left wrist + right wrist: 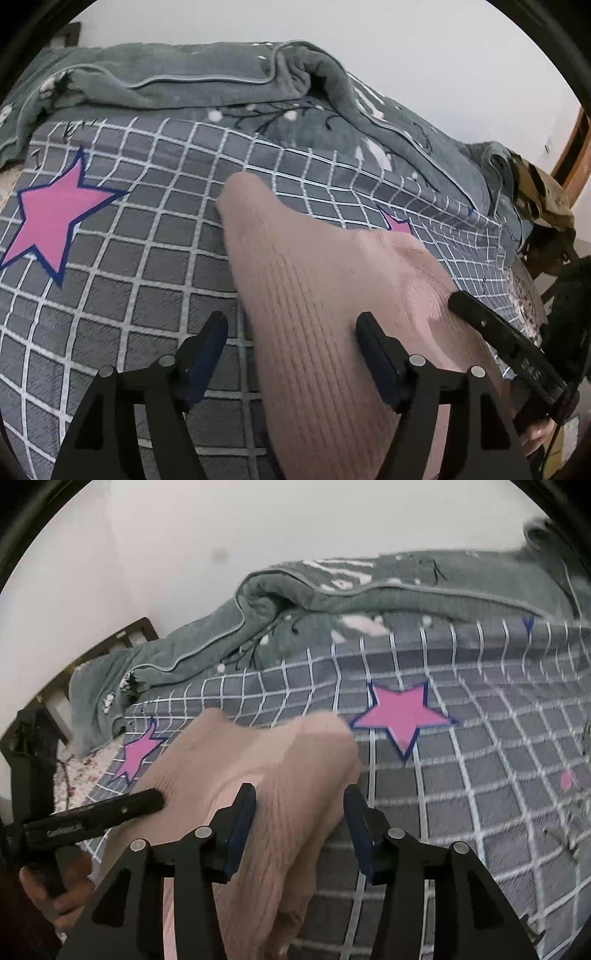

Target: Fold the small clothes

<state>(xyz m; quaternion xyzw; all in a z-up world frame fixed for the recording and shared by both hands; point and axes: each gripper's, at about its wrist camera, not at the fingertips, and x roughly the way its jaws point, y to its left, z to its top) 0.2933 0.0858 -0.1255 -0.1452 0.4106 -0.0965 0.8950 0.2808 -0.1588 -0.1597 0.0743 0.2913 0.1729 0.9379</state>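
Note:
A pale pink ribbed knit garment [314, 288] lies on the grey checked bedsheet [147, 229]; it also shows in the right wrist view [266, 760]. My left gripper [291, 328] is open, its fingers straddling the garment's left edge just above it. My right gripper [299, 805] is open, its fingers spread over the garment's right part. The right gripper's finger [495, 332] rests over the garment's right side in the left view. The left gripper's finger [110, 808] reaches onto the garment's left side in the right view.
A rumpled grey-green blanket [192, 81] lies along the back of the bed by the white wall; it also shows in the right wrist view [332, 602]. Pink stars [55, 218] mark the sheet. A dark wooden bed frame [122, 638] and a chair with camouflage cloth [543, 199] stand at the ends.

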